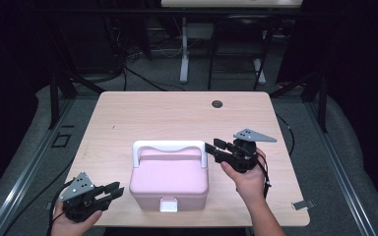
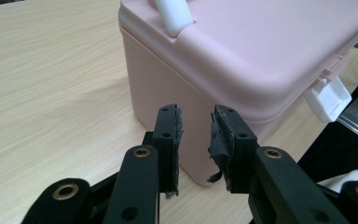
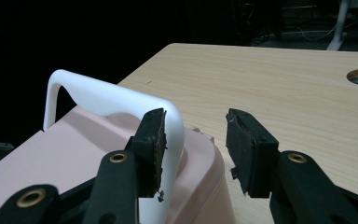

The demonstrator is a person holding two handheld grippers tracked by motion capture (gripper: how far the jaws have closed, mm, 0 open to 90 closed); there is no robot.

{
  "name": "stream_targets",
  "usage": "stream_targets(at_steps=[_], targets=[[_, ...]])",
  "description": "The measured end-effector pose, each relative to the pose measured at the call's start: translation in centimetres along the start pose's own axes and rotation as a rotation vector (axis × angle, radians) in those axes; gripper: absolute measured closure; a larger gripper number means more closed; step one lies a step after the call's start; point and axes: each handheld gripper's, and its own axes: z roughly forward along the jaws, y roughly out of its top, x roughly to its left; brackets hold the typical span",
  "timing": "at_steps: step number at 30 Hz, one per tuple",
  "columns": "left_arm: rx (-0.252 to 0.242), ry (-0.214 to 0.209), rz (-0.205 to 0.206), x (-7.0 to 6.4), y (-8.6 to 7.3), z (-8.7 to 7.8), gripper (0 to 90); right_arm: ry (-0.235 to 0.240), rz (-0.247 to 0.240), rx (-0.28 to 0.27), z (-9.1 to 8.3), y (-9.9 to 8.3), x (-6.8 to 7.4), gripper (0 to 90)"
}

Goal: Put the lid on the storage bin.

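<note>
The pink box [image 1: 170, 179] sits at the table's [image 1: 142, 115] near edge. The right gripper [image 1: 215, 148] – jaws apart, empty – reaches its white handle [image 1: 170, 146]; the left gripper [image 1: 114, 190] waits open beside it. Next, I judge: close on the handle.
</note>
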Motion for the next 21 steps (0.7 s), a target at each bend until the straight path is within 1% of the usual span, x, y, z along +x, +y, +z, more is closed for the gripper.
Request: stream_targets(at_steps=[1,2,4,5,7,10,11,13,15,16,21], targets=[[0.007,0.0,0.001,0.1,0.0,0.0,70.9,0.001,0.001,-0.001,0.0,0.0,0.0,56.8],[0.013,0.003,-0.006,0.1,0.0,0.0,70.7,0.001,0.002,-0.003,0.0,0.0,-0.1,56.9],[0.006,0.003,-0.007,0.2,0.0,0.0,70.5,-0.002,0.004,-0.005,-0.1,0.0,-0.1,56.9],[0.0,0.007,-0.017,0.2,0.0,0.1,70.2,-0.002,0.004,-0.005,-0.1,0.0,-0.2,56.8],[-0.001,0.015,-0.015,0.5,0.1,0.0,69.4,-0.004,0.005,-0.004,-0.1,0.0,-0.3,56.8],[-0.003,0.018,-0.025,0.8,0.3,-0.1,68.4,-0.007,0.012,-0.008,-0.2,0.1,-0.4,56.7],[-0.009,0.023,-0.028,0.8,0.4,-0.1,67.5,-0.009,0.011,-0.006,-0.3,0.1,-0.4,56.6],[-0.004,0.027,-0.031,1.0,0.6,-0.2,65.9,-0.012,0.011,-0.007,-0.3,0.1,-0.5,56.5],[-0.015,0.034,-0.038,1.1,0.8,-0.1,64.9,-0.012,0.014,-0.005,-0.3,0.2,-0.6,56.2],[-0.01,0.034,-0.032,1.3,0.9,-0.2,64.4,-0.012,0.014,-0.003,-0.3,0.2,-0.6,55.9],[-0.024,0.033,-0.045,1.6,1.5,0.0,61.8,-0.016,0.015,-0.004,-0.4,0.2,-0.8,55.5]])
